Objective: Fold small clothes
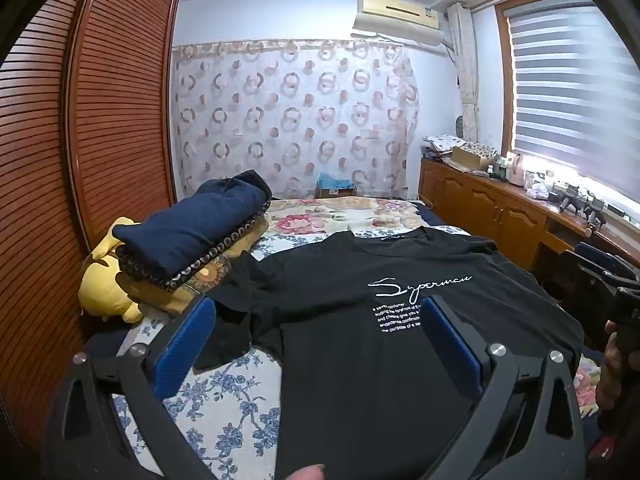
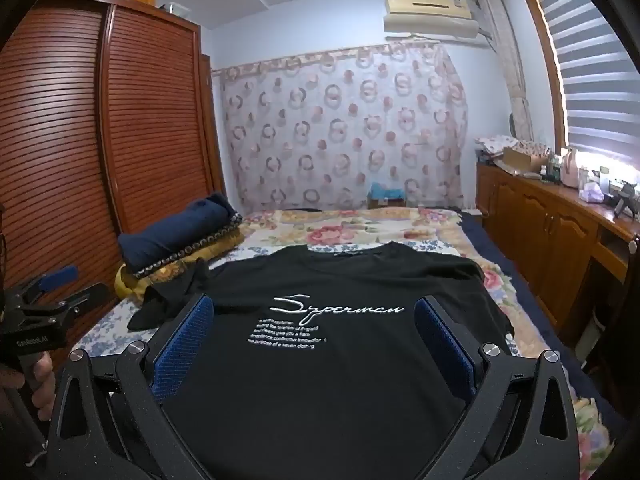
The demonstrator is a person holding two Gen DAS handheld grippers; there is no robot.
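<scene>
Blue-padded jaws of the left gripper (image 1: 316,322) and right gripper (image 2: 314,320) stand wide, holding nothing. Between them lies a black T-shirt (image 2: 328,360), spread flat, print up, on the flowered bed (image 2: 440,224). It looks soft, light and floppy, so I would pinch it at the sleeves or hem. Folded blankets (image 1: 192,232) crowd the far left; the bed's right side has more room.

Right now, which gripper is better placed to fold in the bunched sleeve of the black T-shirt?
Probably the left gripper: the bunched sleeve lies just beside its finger. The right gripper hovers open over the black T-shirt, farther from that sleeve.
</scene>
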